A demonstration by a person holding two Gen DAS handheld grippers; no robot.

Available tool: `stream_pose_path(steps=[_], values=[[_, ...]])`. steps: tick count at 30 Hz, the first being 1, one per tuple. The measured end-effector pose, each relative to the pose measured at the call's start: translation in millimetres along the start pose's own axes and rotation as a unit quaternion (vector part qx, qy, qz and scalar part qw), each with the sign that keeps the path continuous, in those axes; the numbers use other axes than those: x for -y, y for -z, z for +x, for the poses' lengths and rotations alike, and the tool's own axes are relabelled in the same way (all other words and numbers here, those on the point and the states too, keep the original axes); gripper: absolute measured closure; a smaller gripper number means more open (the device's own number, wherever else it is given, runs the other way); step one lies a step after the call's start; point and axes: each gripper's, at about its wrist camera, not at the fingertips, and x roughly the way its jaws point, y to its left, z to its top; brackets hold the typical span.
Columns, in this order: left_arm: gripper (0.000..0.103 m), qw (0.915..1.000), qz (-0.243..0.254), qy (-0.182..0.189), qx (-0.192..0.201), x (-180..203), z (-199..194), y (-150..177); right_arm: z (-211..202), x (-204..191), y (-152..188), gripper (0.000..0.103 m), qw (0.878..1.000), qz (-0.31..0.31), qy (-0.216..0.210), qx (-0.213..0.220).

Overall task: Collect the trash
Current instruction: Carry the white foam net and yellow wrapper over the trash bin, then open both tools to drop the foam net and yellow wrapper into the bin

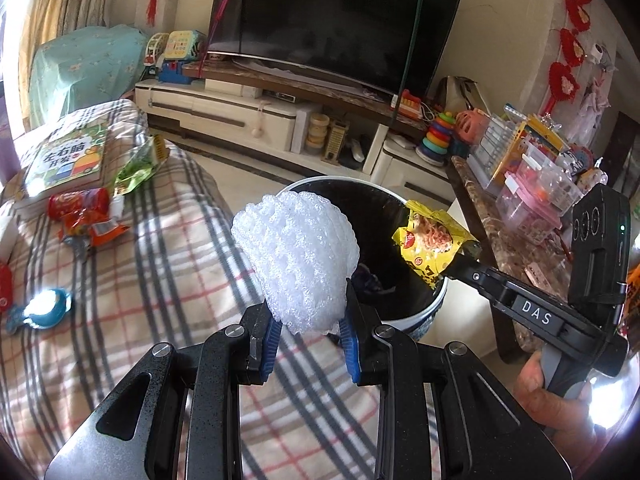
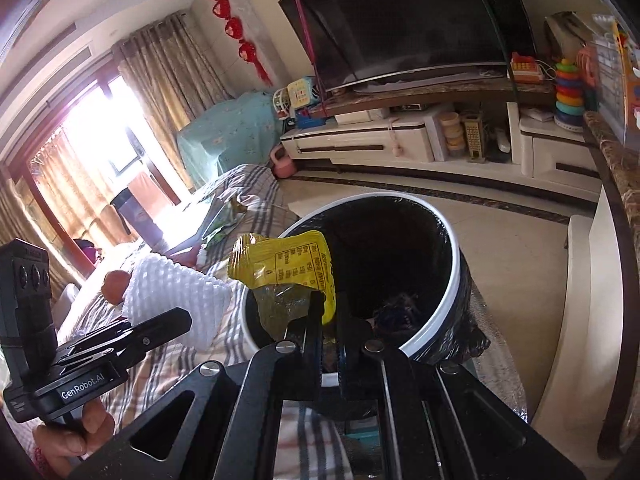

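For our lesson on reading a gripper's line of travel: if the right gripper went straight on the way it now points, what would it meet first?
Probably the trash bin: the right gripper, shut on the yellow wrapper, points down into its black-lined mouth. Depth is unclear.

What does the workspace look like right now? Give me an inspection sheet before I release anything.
Surface: plaid blanket over a sofa.
Job's things: white foam net; yellow snack wrapper; black-lined trash bin, rim white, some dark waste at the bottom.
Clutter: red wrappers, green wrapper, blue-and-white candy and children's book lie on the blanket.
Grippers: left gripper shut on the foam net; right gripper shut on the snack wrapper, over the bin's mouth.
Cables: nothing seen.
Surroundings: television on a cabinet; toys; side table beside the bin.
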Motion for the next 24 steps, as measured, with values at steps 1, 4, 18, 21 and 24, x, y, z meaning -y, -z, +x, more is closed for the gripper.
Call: stream_pose_path(steps=[1,4,18,21,24], values=[[0.078,1.0,0.0,0.002,-0.002,1,3,-2,1,1,-1,0.098,1.0,0.002,0.001,-0.001],[0.078,1.0,0.005,0.004,-0.005,6,10,-7,5,6,-3,0.098,1.0,0.007,0.002,-0.004],[0.078,0.9994,0.025,0.01,-0.02,20,36,-23,20,15,-15,0.098,1.0,0.007,0.017,-0.017],[0.077,0.9994,0.023,0.01,-0.024,20,41,-24,22,17,-16,0.097,1.0,0.007,0.022,-0.021],[0.073,0.9993,0.021,0.006,-0.029,20,46,-25,26,18,-19,0.093,0.999,0.003,0.033,-0.027]])
